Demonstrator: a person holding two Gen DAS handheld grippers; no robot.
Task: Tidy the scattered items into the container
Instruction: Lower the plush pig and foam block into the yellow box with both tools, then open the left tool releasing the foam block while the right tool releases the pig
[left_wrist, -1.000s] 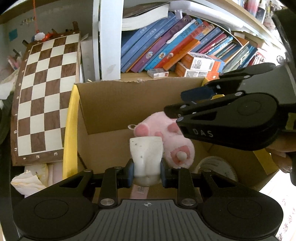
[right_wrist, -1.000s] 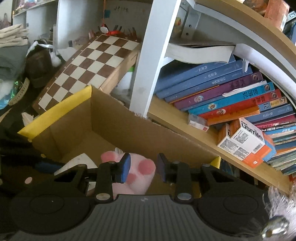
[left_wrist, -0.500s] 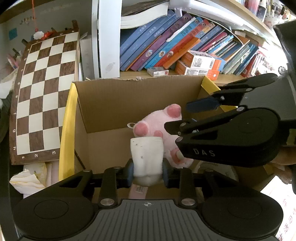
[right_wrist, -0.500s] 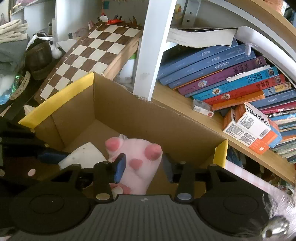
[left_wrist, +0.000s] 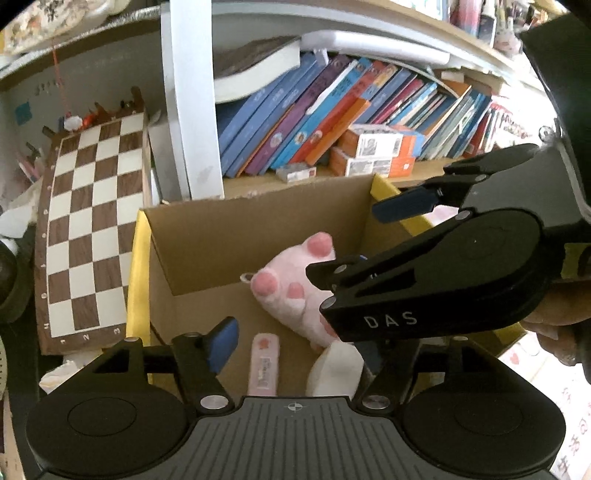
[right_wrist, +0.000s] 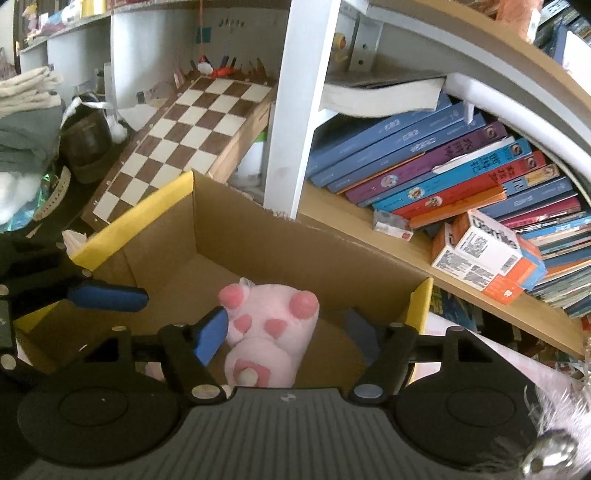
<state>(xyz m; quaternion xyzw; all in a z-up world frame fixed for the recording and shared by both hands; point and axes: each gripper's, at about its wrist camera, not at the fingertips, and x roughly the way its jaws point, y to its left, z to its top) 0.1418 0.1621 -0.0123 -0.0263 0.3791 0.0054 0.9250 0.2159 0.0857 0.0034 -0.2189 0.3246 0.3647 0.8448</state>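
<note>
Since a second ago the white object (left_wrist: 334, 373) has left the left tool (left_wrist: 295, 343), whose jaws are spreading, empty. It lies in the cardboard box (left_wrist: 229, 236), at 5 o'clock of the pink plush toy (right_wrist: 271, 332). The right tool (right_wrist: 295, 336) is likewise widening, gripping nothing, above the plush.

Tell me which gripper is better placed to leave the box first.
Probably the right. The right gripper crosses in front of one finger of the left gripper, so it seems free to lift away. Both jaws are opening and press nothing; pink plush and white item lie in the cardboard box.
</note>
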